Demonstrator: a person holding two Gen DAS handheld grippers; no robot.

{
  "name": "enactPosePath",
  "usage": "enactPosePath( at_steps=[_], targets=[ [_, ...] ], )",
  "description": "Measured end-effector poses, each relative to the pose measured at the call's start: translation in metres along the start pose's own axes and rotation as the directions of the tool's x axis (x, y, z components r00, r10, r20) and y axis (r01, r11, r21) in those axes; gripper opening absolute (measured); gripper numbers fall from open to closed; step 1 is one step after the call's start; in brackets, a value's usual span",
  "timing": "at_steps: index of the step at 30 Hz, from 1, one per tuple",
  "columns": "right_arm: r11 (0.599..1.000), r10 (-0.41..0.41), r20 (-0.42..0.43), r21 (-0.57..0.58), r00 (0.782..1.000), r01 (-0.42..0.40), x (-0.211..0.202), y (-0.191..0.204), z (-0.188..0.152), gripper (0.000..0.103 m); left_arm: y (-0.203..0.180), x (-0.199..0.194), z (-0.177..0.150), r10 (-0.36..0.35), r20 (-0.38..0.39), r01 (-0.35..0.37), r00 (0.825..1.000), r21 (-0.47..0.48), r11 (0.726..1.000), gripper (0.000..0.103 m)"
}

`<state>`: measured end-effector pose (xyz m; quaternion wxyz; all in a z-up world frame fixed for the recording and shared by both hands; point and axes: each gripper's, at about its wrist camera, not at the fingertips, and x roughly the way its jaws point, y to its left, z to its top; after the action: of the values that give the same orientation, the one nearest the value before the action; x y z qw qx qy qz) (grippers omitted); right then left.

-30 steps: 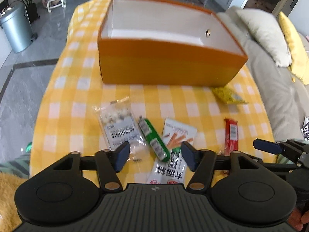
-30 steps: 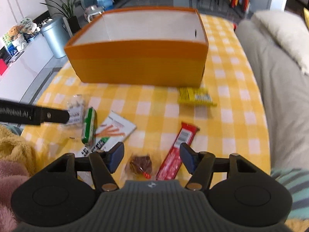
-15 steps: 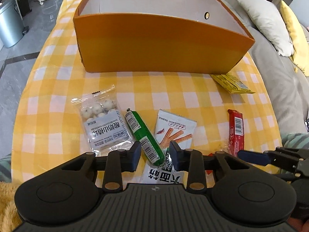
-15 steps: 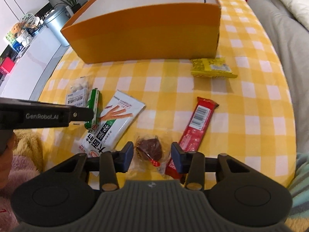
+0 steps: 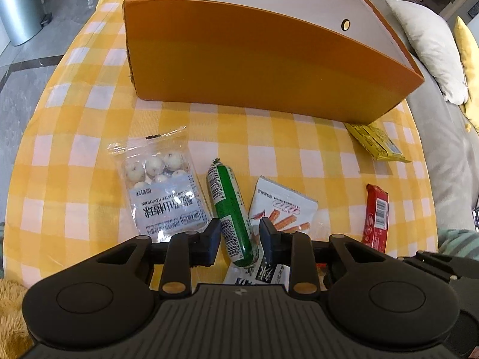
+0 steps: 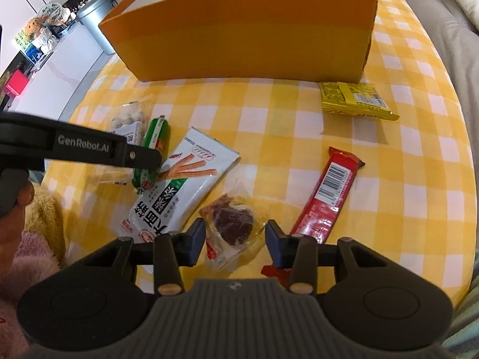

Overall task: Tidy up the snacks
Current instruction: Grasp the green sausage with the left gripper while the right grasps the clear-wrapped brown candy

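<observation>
An orange box (image 5: 257,62) with a white inside stands at the back of the yellow checked table; it also shows in the right wrist view (image 6: 239,36). My left gripper (image 5: 240,240) is open, its fingers either side of the near end of a green sausage stick (image 5: 230,212), not closed on it. My right gripper (image 6: 235,240) is open around a clear-wrapped dark snack (image 6: 233,221). A clear bag of white balls (image 5: 161,188), a white noodle-stick packet (image 6: 185,182), a red bar (image 6: 329,191) and a yellow packet (image 6: 353,101) lie on the cloth.
A grey sofa (image 5: 443,119) with cushions runs along the table's right side. A metal bin (image 5: 18,9) stands on the floor at far left. The left gripper's finger (image 6: 89,149) crosses the left of the right wrist view.
Both grippers have come down and forward to the snacks. The left jaws narrowed around the green stick; the right jaws narrowed around the dark wrapped snack.
</observation>
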<state>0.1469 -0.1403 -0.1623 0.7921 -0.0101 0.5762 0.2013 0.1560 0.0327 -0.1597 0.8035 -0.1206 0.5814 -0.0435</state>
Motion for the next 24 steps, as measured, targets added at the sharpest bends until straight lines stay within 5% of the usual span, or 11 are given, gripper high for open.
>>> enactPosePath(
  at_steps=[9, 15, 24],
  targets=[
    [0.999, 0.023, -0.020, 0.022, 1.000, -0.023, 0.005, -0.004, 0.000, 0.037, -0.014, 0.009, 0.012, 0.080, -0.069, -0.080, 0.994, 0.007, 0.997, 0.035],
    [0.999, 0.033, -0.024, 0.030, 0.999, -0.032, 0.006, -0.005, 0.001, 0.037, -0.014, 0.022, 0.013, 0.116, -0.106, -0.116, 0.988, 0.000, 0.993, 0.025],
    [0.999, 0.040, -0.025, 0.030, 0.999, -0.040, 0.004, -0.005, 0.001, 0.036, -0.010, 0.015, 0.006, 0.123, -0.071, -0.124, 0.990, -0.003, 0.992, 0.024]
  ],
)
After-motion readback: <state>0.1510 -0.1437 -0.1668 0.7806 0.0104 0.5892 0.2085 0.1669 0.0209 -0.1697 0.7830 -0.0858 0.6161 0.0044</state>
